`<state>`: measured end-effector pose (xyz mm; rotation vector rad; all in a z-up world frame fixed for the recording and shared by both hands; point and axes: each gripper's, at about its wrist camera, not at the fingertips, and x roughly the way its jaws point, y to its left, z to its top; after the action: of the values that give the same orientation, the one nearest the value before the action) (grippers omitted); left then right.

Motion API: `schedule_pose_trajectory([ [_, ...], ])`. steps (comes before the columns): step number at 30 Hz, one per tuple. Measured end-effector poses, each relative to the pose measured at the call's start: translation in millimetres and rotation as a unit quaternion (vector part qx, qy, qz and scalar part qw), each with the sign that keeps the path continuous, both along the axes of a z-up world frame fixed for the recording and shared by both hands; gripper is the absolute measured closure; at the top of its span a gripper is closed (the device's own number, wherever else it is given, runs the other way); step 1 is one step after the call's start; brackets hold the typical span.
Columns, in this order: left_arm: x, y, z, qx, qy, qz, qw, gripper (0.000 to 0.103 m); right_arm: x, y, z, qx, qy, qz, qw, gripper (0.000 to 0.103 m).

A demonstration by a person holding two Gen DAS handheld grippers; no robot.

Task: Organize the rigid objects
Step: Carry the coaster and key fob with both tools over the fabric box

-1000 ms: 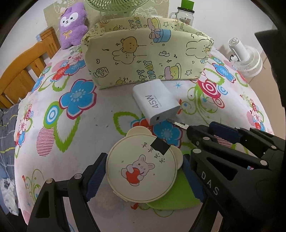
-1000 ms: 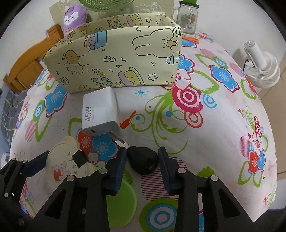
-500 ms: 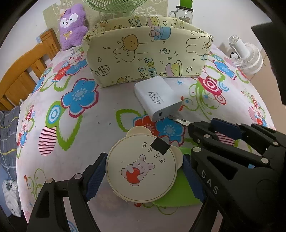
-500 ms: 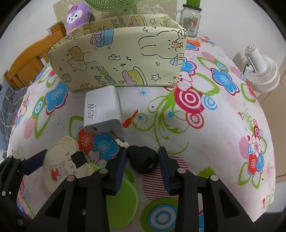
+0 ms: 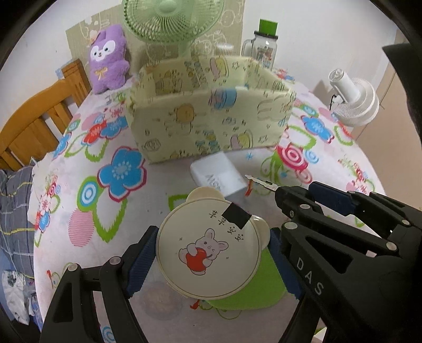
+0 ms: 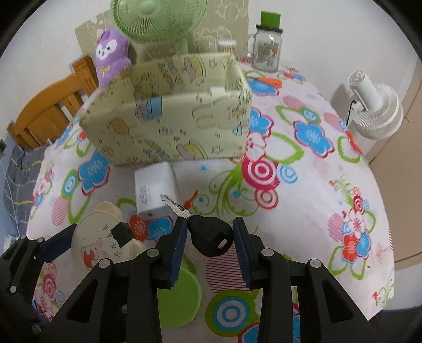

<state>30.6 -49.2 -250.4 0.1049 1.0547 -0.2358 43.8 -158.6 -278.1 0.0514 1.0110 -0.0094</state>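
A round cream compact (image 5: 208, 250) with small ears and a bunny picture is clamped between the blue pads of my left gripper (image 5: 211, 248), held above the flowered tablecloth (image 5: 87, 190). My right gripper (image 6: 210, 234) is shut on the black head of a key (image 6: 208, 234), whose metal blade points up and to the left, clear of the cloth. In the left wrist view the key's blade (image 5: 261, 182) sticks out from the right gripper's fingers (image 5: 327, 194). A white 45W charger (image 6: 154, 190) lies on the cloth just before the yellow cartoon-print fabric box (image 6: 168, 126).
Behind the box stand a green fan (image 5: 171, 18), a purple plush toy (image 5: 108, 60) and a glass jar with a green lid (image 6: 267, 44). A white fan (image 6: 374, 110) stands off the table's right side. A wooden chair (image 5: 34, 124) is at the left.
Both grippers have risen with the compact and the key still in them. The table looks farther below, and the open top of the box now shows.
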Motion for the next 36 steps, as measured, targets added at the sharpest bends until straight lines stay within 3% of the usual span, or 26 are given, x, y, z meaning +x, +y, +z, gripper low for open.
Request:
schedule_pose_trajectory([
  [21,2,-5,72,-0.006,-0.060,0.007,0.9982,0.019,-6,-1,82,-0.003,-0.072,-0.001,0.997,0.064],
  [36,15,-6,104,-0.005,-0.093,0.008,0.9956,0.019,5,-3,115,0.011,-0.100,-0.013,0.995,0.064],
])
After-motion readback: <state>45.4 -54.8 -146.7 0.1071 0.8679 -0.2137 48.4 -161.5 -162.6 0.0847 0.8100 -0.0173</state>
